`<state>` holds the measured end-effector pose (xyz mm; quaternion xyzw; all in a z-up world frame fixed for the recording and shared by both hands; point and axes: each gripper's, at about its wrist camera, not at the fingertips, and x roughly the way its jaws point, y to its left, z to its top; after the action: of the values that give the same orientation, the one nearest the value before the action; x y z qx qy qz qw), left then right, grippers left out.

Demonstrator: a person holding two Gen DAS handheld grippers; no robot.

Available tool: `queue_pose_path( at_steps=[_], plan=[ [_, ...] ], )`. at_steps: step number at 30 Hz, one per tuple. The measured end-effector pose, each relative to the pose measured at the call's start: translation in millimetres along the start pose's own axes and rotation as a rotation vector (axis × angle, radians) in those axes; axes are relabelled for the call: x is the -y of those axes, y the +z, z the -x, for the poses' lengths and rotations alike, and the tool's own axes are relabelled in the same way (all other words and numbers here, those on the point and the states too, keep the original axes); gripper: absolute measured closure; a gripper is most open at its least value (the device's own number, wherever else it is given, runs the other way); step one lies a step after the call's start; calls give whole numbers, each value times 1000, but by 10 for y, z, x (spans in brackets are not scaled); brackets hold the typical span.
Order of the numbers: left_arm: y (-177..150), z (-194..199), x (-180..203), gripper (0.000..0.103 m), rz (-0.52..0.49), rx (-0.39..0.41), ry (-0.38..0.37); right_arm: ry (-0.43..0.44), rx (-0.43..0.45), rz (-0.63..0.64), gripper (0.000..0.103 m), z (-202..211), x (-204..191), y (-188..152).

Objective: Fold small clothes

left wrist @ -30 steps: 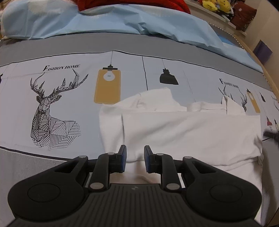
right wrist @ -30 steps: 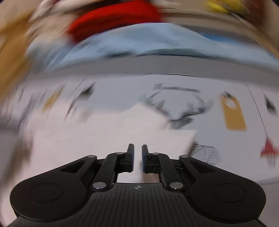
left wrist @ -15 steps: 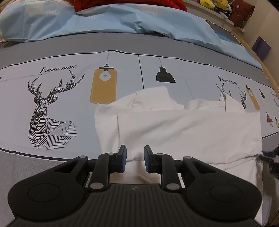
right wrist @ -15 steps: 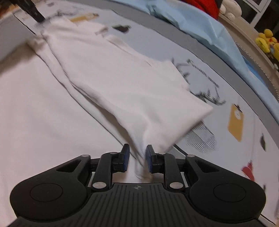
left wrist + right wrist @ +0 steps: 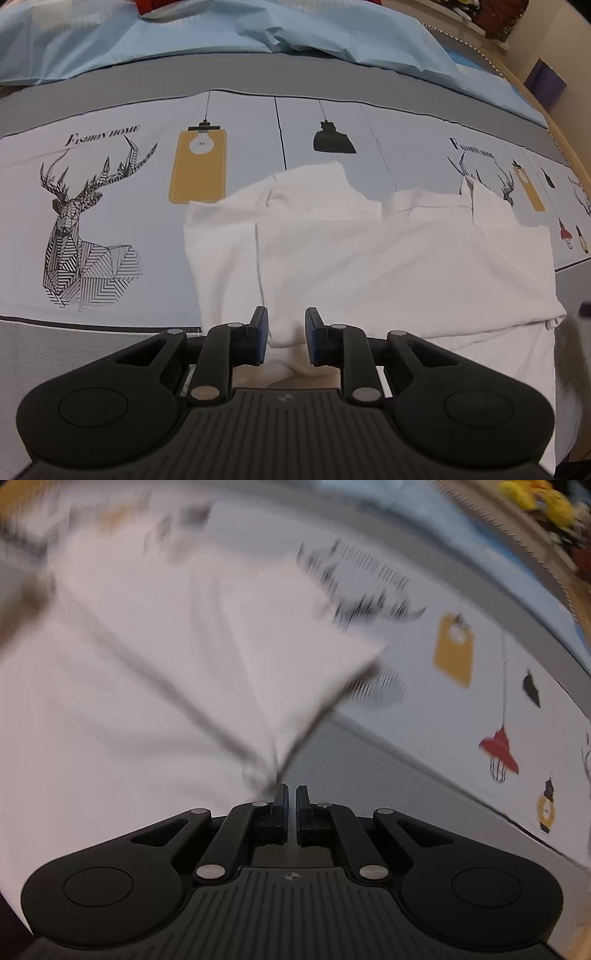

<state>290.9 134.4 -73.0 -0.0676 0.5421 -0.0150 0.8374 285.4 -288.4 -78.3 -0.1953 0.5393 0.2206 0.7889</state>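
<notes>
A white garment lies partly folded on the printed bedspread, with a folded layer across its top. My left gripper is at the garment's near edge, its blue pads closed on a thick fold of the white cloth. In the blurred right wrist view the same garment fills the left half. My right gripper is shut on a corner of it. The cloth runs taut from the fingertips in a raised triangular flap above the bedspread.
The bedspread carries deer and lamp prints, with a grey band on the near side. A light blue quilt lies bunched at the back. Yellow soft toys sit beyond the bed's right edge.
The right gripper swung to the garment's corner, closed on it and pulled it up and to the right. The left gripper stayed in place holding the near edge.
</notes>
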Motion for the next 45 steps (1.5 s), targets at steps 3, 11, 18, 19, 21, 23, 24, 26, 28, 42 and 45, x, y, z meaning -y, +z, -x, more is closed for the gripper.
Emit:
queue_pose_path(
  at_steps=[3, 11, 18, 19, 21, 23, 24, 26, 28, 42, 45],
  plan=[
    [-26, -100, 3, 79, 8, -19, -6, 89, 179, -146, 98, 169, 107, 123],
    [-186, -481, -80, 77, 5, -88, 46, 15, 36, -207, 98, -698, -107, 97],
    [-174, -446, -85, 77, -1, -89, 22, 140, 4, -130, 87, -528, -176, 84],
    [-188, -466, -80, 79, -8, -93, 23, 154, -13, -102, 87, -527, -222, 68],
    [-185, -430, -73, 98, -10, -91, 8, 163, -35, -37, 87, -497, -324, 47],
    [-153, -306, -38, 100, -24, -73, 3, 178, -60, 4, 87, -471, -386, 25],
    [-137, -229, -39, 100, -27, -56, -1, 182, -69, 17, 87, -458, -393, 16],
    [-107, -119, -74, 101, -13, -48, -5, 159, -69, 38, 87, -442, -368, 31],
    [-102, -57, -103, 101, -16, -59, 4, 159, -30, 10, 87, -341, -300, 81],
    [-273, -433, 11, 99, -85, -76, 26, 29, -18, -96, 83, -657, -192, 115],
    [-323, -376, 111, 98, -151, -43, 62, -1, -14, -92, 82, -598, -245, 155]
  ],
)
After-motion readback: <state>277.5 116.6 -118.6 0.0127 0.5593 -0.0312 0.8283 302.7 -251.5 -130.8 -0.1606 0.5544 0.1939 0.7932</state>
